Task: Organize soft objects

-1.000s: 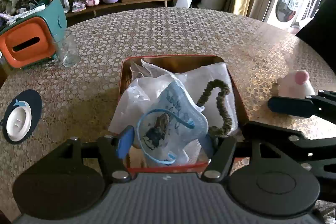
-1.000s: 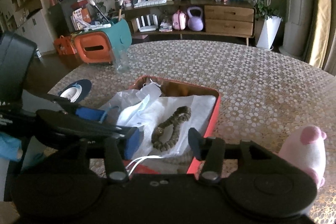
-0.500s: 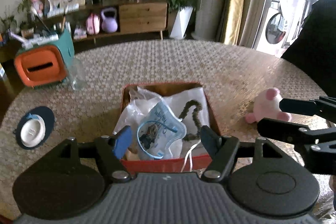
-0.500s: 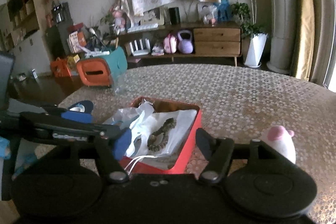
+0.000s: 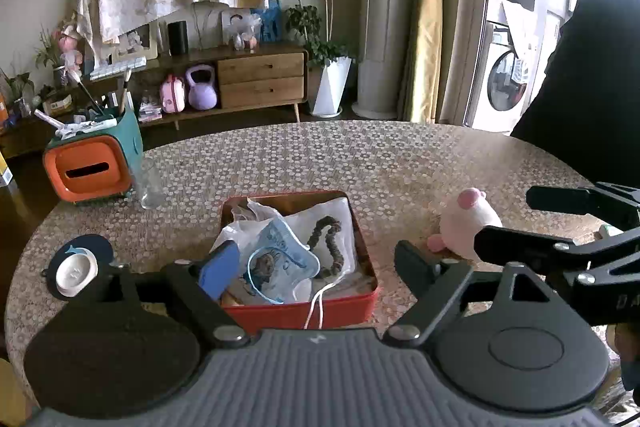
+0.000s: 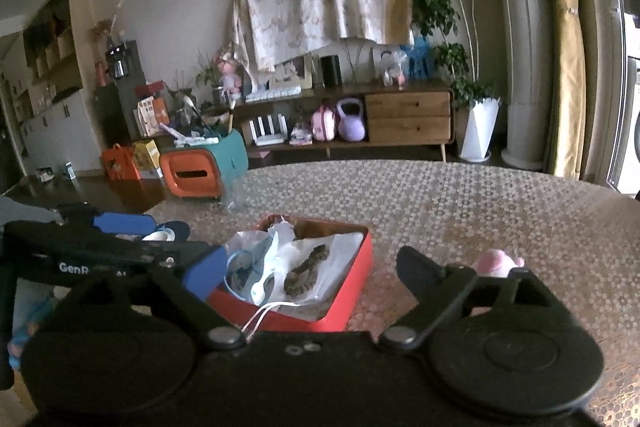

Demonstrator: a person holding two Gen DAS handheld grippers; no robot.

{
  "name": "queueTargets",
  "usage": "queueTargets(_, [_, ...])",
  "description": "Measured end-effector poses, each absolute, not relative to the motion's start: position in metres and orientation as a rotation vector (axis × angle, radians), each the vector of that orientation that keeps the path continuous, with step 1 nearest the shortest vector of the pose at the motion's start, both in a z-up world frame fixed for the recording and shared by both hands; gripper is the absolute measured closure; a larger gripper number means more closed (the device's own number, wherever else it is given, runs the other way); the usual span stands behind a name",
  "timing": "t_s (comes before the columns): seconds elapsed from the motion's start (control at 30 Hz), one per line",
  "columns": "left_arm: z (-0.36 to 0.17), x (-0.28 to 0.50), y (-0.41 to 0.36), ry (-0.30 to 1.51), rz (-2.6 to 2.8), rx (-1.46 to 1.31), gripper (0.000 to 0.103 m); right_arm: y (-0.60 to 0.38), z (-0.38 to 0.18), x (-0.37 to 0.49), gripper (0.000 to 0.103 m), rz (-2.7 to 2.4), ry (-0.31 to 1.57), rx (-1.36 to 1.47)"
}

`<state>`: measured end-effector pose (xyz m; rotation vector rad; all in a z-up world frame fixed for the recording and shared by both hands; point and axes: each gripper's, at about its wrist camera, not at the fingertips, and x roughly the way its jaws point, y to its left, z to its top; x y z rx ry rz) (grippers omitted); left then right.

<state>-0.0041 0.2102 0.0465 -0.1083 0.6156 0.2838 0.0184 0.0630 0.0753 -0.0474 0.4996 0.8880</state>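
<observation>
On the round table, the red tin holds the mask and scrunchie. Both grippers have just opened, jaws apart and empty. Next, I think, comes the pink plush beside the tin.

left gripper and right gripper both empty, tilted downward, jaws just opened wide.

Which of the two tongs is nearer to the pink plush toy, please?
Right. The right tongs hover beside the pink plush toy, open and empty. The left tongs hang over the red box, farther off, also open.
</observation>
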Motion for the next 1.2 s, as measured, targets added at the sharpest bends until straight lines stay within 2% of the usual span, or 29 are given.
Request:
queueTargets(0.1, [0.049, -0.01, 0.204, 0.592, 0.278, -0.118, 0.006, 0.058, 0.076, 0.01, 0.006, 0.881, 0.467, -0.065])
queueTargets(0.23, [0.051, -0.019, 0.197, 0.565, 0.267, -0.152, 0.001, 0.051, 0.077, 0.001, 0.0, 0.869, 0.432, -0.078])
queueTargets(1.2, [0.043, -0.05, 0.186, 0.511, 0.315, -0.166, 0.001, 0.035, 0.063, -0.007, 0.0, 0.786, 0.412, 0.003])
